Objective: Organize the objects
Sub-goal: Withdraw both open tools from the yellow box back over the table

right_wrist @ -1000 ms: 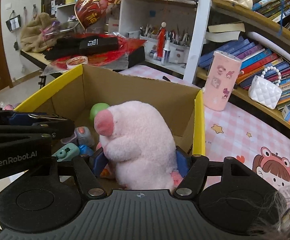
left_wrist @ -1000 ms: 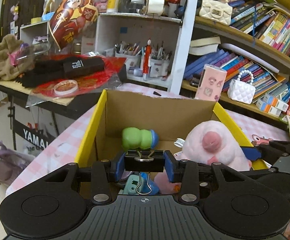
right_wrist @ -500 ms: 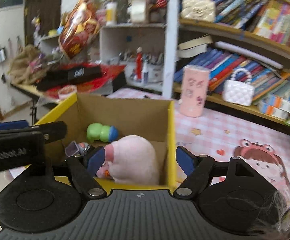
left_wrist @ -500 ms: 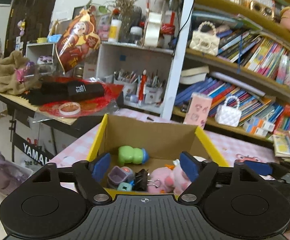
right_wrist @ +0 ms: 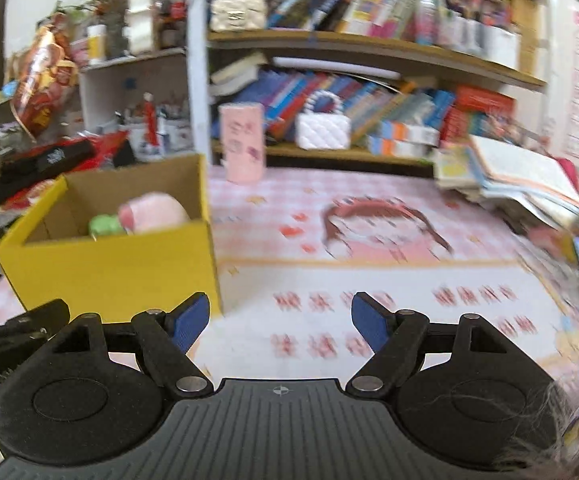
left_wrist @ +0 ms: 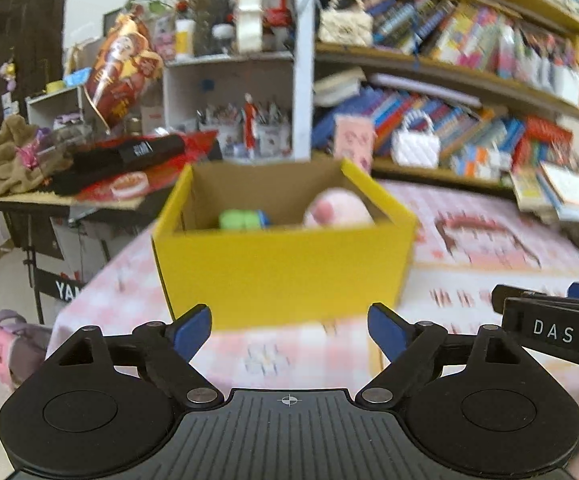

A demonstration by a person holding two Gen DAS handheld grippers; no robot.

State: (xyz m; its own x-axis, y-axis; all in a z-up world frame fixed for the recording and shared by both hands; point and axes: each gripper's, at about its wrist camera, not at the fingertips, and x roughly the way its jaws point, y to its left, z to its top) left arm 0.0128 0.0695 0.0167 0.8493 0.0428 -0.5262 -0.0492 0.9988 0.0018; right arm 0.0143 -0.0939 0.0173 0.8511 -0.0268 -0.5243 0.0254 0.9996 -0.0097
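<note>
Yellow box (left_wrist: 281,268): open-topped carton, glossy yellow outside, plain brown corrugated card inside, square-cornered; stands on the counter (left_wrist: 305,356), ahead of both grippers, at the counter's left end in the right wrist view.

Contents, seen over the rim: pink plush toy (left_wrist: 339,210), soft and rounded with a darker pink patch, against the right-hand wall; green toy (left_wrist: 241,219), smooth, lobed plastic with a blue end, lying to its left. Anything lower in the box is hidden by the front wall.

Counter covering: pink-and-white checked cloth with a printed cartoon figure (right_wrist: 385,220) and rows of red marks; the print is blurred.

Left gripper (left_wrist: 289,326): black ribbed body, blue pads, jaws spread wide after just opening further, nothing between them; it sits short of the box's front wall.

Right gripper (right_wrist: 281,318): same build, jaws apart and empty after opening within the last second, over bare cloth to the right of the box.

Beyond the box: a pink rectangular case (right_wrist: 243,142) standing upright at the counter's far edge; a white quilted handbag (right_wrist: 323,130) with a bead handle on the lower shelf; shelves (right_wrist: 369,44) packed with coloured book spines.
</note>
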